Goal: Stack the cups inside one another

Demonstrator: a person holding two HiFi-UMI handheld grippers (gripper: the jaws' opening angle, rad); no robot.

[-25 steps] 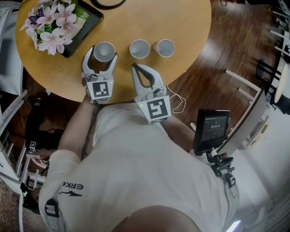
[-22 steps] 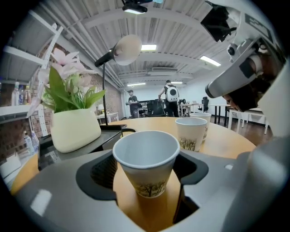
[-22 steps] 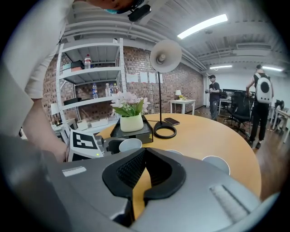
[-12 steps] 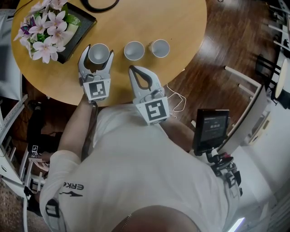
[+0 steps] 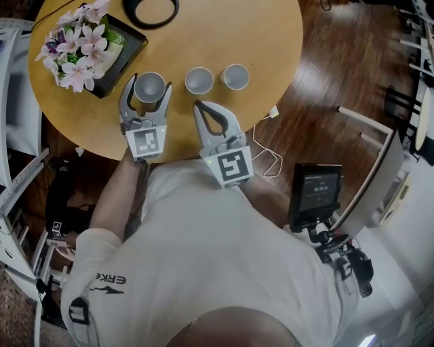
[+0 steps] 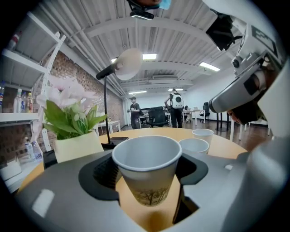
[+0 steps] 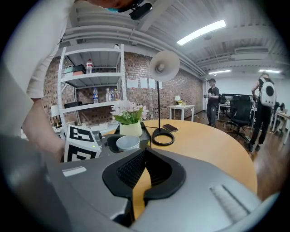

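Observation:
Three white paper cups are on the round wooden table (image 5: 224,34). My left gripper (image 5: 147,91) is shut on the leftmost cup (image 5: 149,87). In the left gripper view this cup (image 6: 147,154) has a tree print and hangs upright just above the tabletop, with its shadow below. The middle cup (image 5: 199,80) and the right cup (image 5: 234,76) stand side by side to its right, both upright and empty; the middle cup (image 6: 194,146) and right cup (image 6: 202,134) also show past the held one. My right gripper (image 5: 199,105) is shut with nothing in it, just short of the middle cup.
A black tray with a pot of pink flowers (image 5: 85,44) sits at the table's left. A lamp's black ring base (image 5: 150,10) lies at the far edge, with a phone (image 7: 170,128) beside it. A white cable (image 5: 268,152) and a screen on a stand (image 5: 315,193) are on the floor at the right.
My left gripper has risen a little with the cup in its jaws, lifting it off the table. The right gripper and the other two cups have stayed put.

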